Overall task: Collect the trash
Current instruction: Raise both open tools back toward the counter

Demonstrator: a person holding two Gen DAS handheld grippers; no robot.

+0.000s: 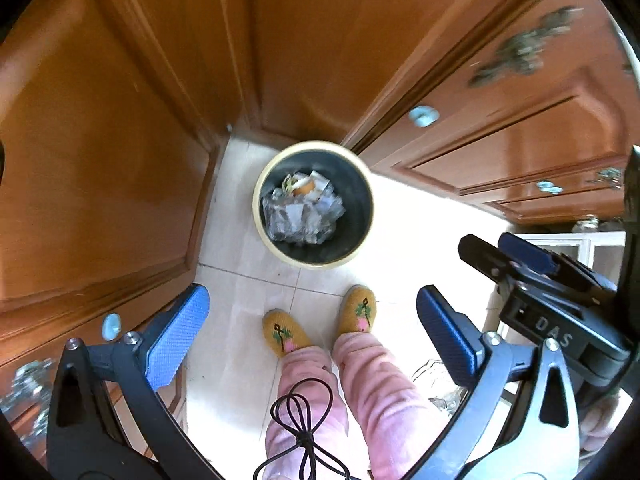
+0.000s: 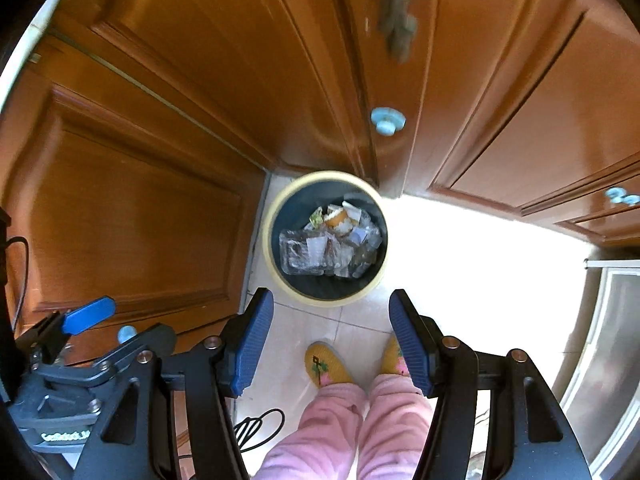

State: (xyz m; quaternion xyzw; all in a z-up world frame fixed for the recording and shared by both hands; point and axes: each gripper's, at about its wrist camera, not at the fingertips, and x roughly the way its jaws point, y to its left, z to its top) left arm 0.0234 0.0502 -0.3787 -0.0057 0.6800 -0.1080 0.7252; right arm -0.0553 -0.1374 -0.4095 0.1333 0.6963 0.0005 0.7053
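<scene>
A round trash bin with a cream rim (image 1: pixel 256 200) stands on the tiled floor in a corner of wooden cabinets. It holds crumpled clear plastic, paper and an orange piece (image 1: pixel 306 188). The bin also shows in the right wrist view (image 2: pixel 269 232) with the same trash (image 2: pixel 328 240). My left gripper (image 1: pixel 312 332) is open and empty, high above the floor, nearer to me than the bin. My right gripper (image 2: pixel 331 344) is open and empty, also high above the floor just short of the bin. Each gripper shows at the edge of the other's view.
Wooden cabinet doors (image 1: pixel 120 140) with pale blue knobs (image 2: pixel 387 120) wall in the corner. The person's pink trousers and yellow slippers (image 1: pixel 286 332) stand on the tiles below. A black cable (image 1: pixel 304 420) hangs down. A steel appliance (image 2: pixel 612 340) stands at the right.
</scene>
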